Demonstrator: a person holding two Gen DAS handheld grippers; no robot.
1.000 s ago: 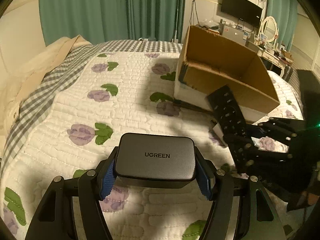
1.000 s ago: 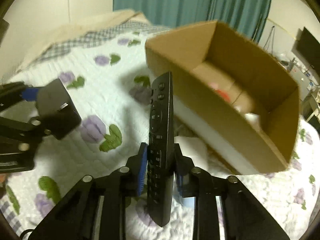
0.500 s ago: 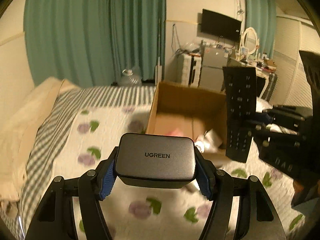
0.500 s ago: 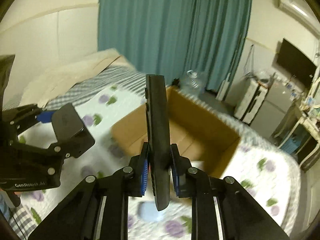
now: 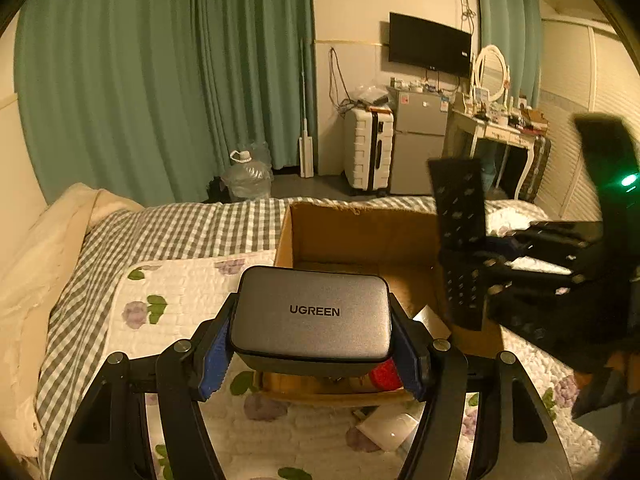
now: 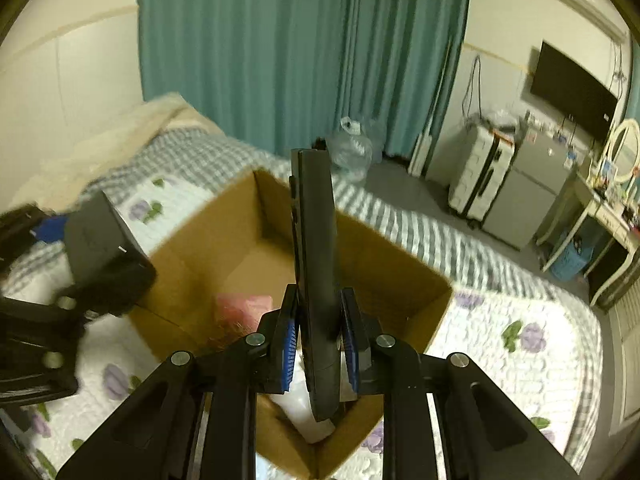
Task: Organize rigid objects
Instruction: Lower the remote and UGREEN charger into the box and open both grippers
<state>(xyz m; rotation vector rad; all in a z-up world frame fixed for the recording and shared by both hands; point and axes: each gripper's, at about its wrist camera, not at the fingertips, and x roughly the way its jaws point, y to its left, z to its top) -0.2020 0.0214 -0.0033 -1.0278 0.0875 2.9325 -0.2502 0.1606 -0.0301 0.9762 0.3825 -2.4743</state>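
Left gripper (image 5: pixel 311 354) clamps a grey UGREEN charger (image 5: pixel 312 314), blue pads (image 5: pixel 216 350) pressed on its 2 short ends; charger's long axis runs left-right across the fingers, logo face up toward the camera and reading upright, block held above the near edge of the cardboard box (image 5: pixel 360 236). Right gripper (image 6: pixel 319 338) pinches a black remote (image 6: pixel 314 280) between its blue pads (image 6: pixel 289 350), closed on the lower part of the body; remote's long axis runs forward along the fingers, thin edge toward the camera, top end pointing up and away, bottom end hanging just below the pads. In the left wrist view the remote (image 5: pixel 460 240) stands near upright, button face toward the camera, over the box's right side, held by the right gripper (image 5: pixel 520 256). In the right wrist view the box (image 6: pixel 400 280) sits open on the quilted floral bedspread (image 6: pixel 520 344), directly under the remote; a pink item (image 6: pixel 244 306) and a white item (image 6: pixel 304 416) lie inside, too blurred to identify. Charger (image 6: pixel 102 248) with left gripper (image 6: pixel 68 300) sits at the box's left corner. Red item (image 5: pixel 384 374) shows in the box under the charger.
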